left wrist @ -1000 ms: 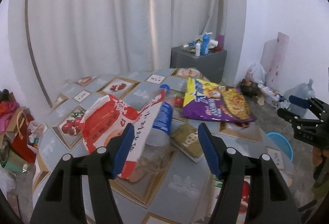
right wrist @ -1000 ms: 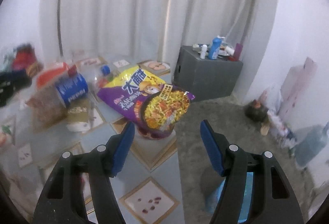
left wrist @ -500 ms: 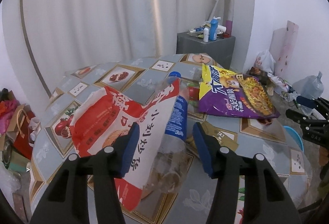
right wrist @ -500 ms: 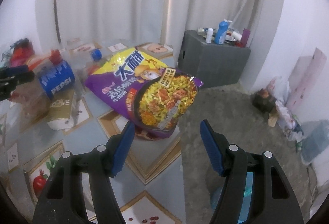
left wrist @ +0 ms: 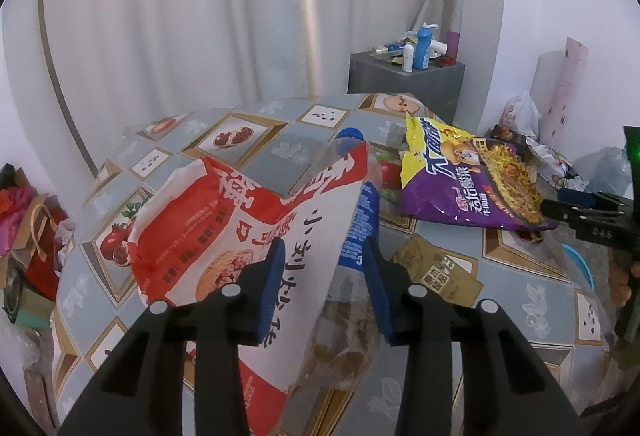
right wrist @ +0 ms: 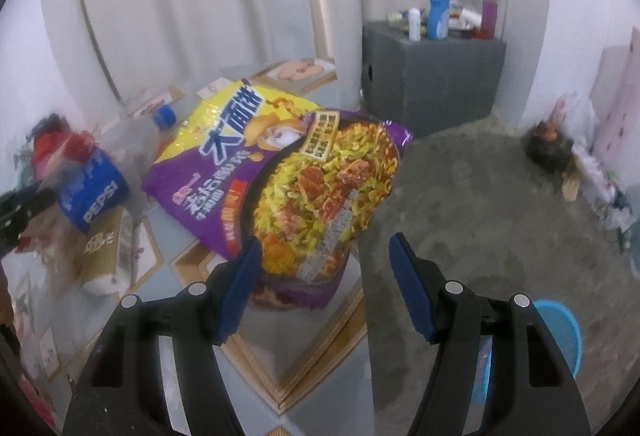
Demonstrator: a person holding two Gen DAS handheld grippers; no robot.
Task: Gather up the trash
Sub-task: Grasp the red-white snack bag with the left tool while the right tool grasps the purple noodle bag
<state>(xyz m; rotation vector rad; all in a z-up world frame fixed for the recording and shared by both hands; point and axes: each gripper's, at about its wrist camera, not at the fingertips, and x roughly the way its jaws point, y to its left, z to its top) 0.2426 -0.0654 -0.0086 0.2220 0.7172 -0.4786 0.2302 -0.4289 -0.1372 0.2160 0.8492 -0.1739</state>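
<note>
**Trash spread over a patterned tabletop**

A table (left wrist: 288,164) covered by a grey cloth printed with framed fruit pictures is seen before white curtains (left wrist: 200,4). A grey cabinet (right wrist: 432,76) bearing bottles is set in the corner, and a blue basin (right wrist: 560,332) is seen on the concrete floor.

"PEPSI" is read on the blue label of a clear plastic bottle (right wrist: 94,196) lying on the table. Chinese characters are printed on a red and white bag (left wrist: 240,228), on a purple and yellow noodle packet (right wrist: 288,176) and on a flattened brown carton (left wrist: 440,272).

The left gripper (left wrist: 324,288) is being closed, with the bag's white edge and the bottle caught between its blue pads (left wrist: 272,288); firm contact cannot be told. The right gripper (right wrist: 324,284) is held wide open over the packet's near end, nothing being grasped.
</note>
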